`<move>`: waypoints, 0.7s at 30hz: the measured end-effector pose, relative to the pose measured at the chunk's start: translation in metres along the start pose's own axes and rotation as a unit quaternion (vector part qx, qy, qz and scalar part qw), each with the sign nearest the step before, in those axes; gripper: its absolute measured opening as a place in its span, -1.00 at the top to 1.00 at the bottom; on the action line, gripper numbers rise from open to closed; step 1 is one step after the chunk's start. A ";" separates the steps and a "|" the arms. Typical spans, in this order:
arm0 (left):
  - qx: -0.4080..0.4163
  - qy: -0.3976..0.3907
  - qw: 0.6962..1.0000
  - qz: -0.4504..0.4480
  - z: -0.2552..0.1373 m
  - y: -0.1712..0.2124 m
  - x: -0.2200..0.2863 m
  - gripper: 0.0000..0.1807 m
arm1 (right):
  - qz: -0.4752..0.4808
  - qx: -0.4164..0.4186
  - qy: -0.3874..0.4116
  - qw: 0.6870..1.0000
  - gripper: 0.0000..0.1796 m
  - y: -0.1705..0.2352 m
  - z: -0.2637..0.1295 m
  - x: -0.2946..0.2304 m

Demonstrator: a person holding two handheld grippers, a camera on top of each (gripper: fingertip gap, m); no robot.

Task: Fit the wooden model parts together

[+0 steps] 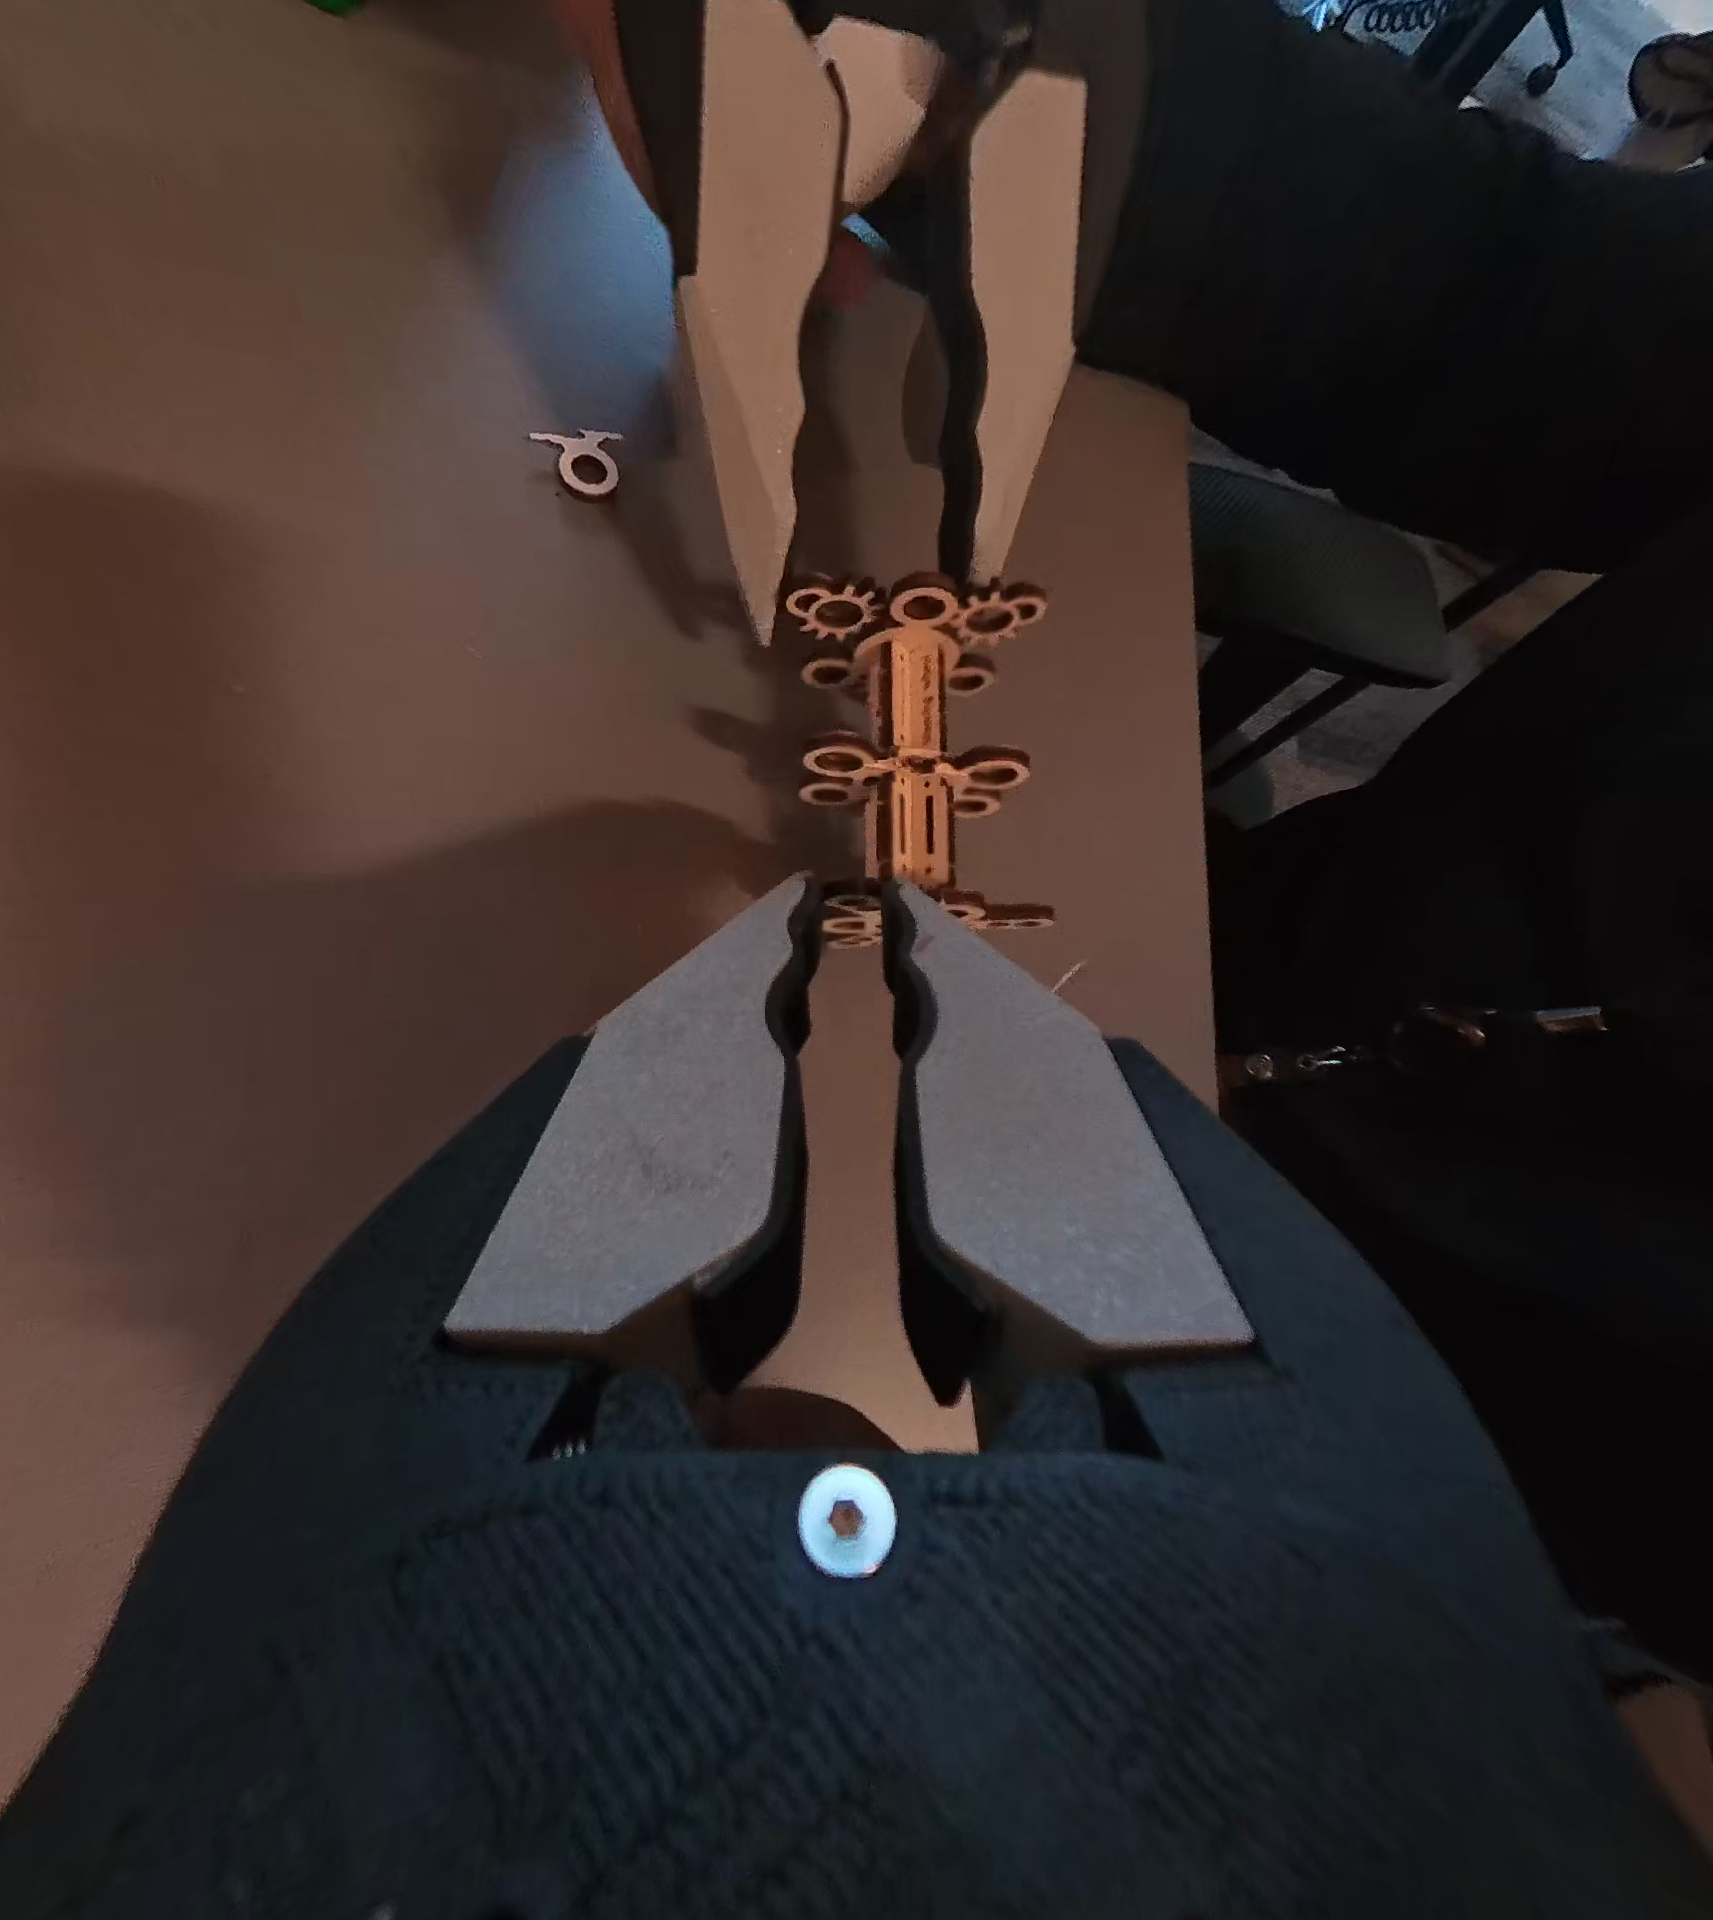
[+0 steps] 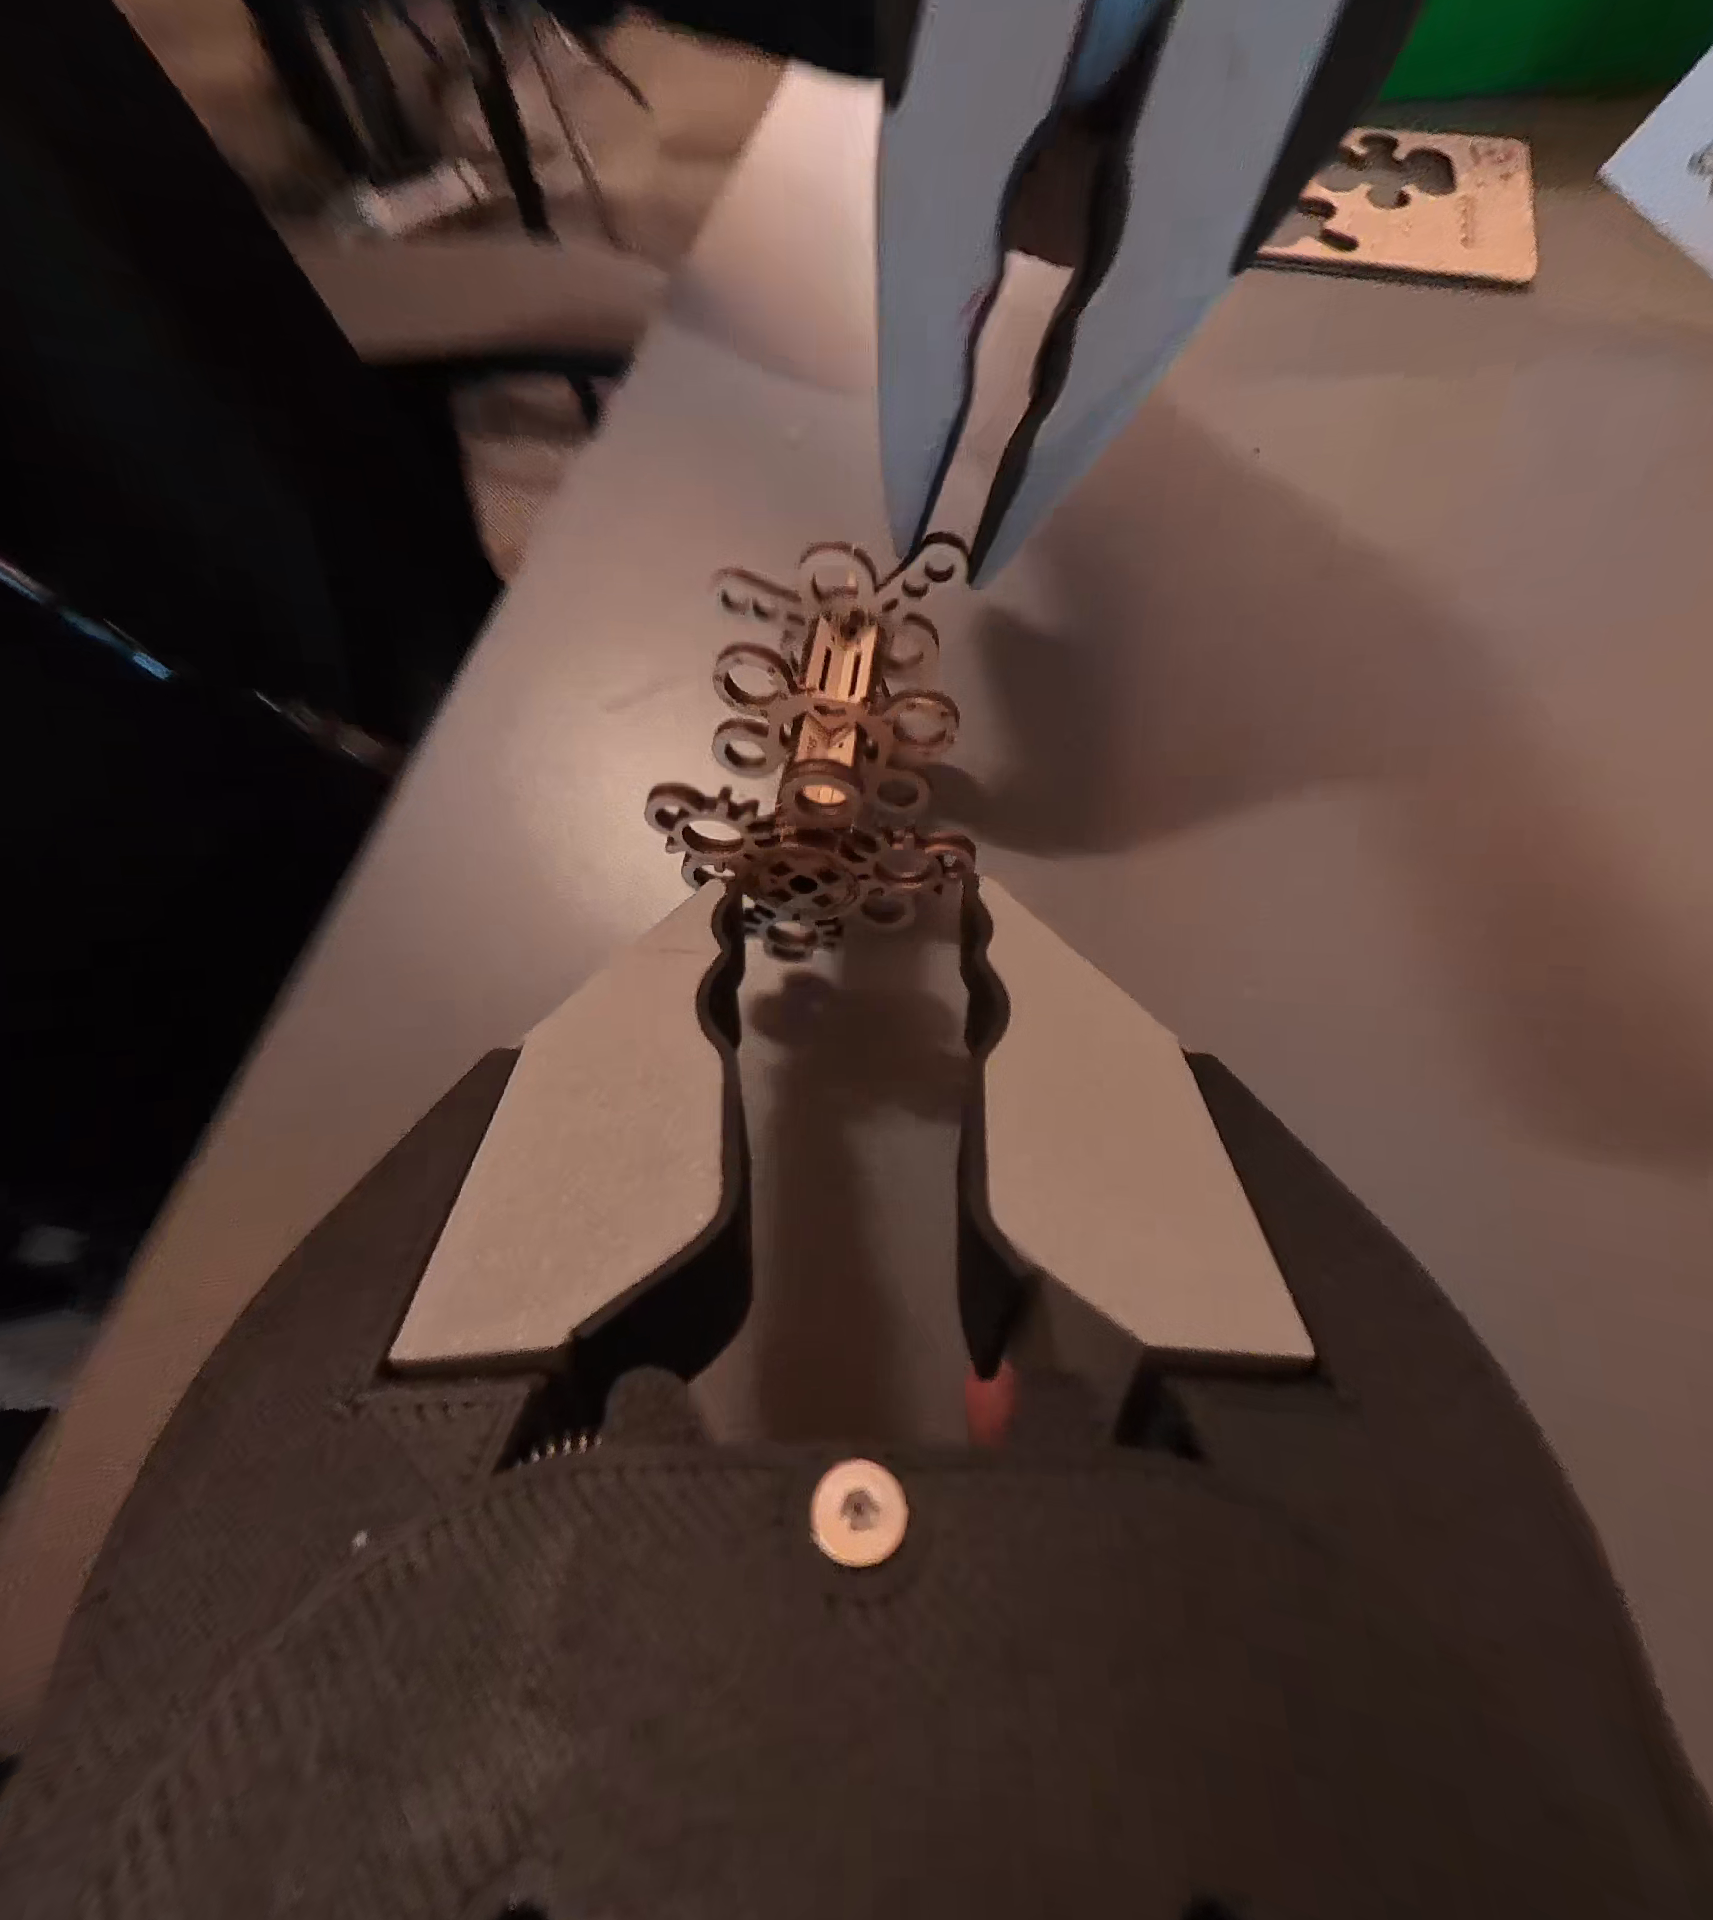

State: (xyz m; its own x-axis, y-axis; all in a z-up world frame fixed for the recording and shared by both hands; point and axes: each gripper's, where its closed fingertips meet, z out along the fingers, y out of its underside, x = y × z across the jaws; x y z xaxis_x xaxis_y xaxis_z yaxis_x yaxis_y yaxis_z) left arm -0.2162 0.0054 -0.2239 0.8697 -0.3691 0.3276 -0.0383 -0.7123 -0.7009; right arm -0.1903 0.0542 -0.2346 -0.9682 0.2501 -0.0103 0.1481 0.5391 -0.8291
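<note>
**Wooden model held at both ends**

Grey tongs meet the wooden model [image 1: 919,753] from two sides. The left gripper [image 1: 852,902] pinches a lacy plate at one end of the model, its jaws nearly together on that thin wood. The right gripper [image 2: 841,925] has wider jaws set around the flower plate at the model's other end. The model sits by the table [image 1: 208,727] edge. A loose ring piece [image 1: 585,464] lies apart from the model. I think a hard squeeze or twist could snap the plates, or push the model off the edge.
</note>
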 end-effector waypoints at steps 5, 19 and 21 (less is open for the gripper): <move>0.005 0.013 1.000 -0.011 -0.004 0.004 -0.004 0.91 | -0.072 -0.032 0.067 0.995 0.58 -0.003 0.007 0.003; 0.020 0.014 0.999 -0.036 0.000 0.012 -0.016 0.90 | -0.099 -0.055 0.111 0.987 0.64 -0.001 0.010 0.005; 0.022 0.012 0.999 -0.032 -0.002 0.011 -0.013 0.90 | -0.094 -0.066 0.113 0.987 0.79 0.004 0.009 0.008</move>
State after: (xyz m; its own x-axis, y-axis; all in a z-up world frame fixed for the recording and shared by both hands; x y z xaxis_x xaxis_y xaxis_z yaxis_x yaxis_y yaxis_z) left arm -0.2294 0.0012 -0.2343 0.8573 -0.3391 0.3872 0.0385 -0.7079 -0.7053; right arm -0.1989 0.0510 -0.2432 -0.9132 0.3018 0.2739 0.0101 0.6886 -0.7251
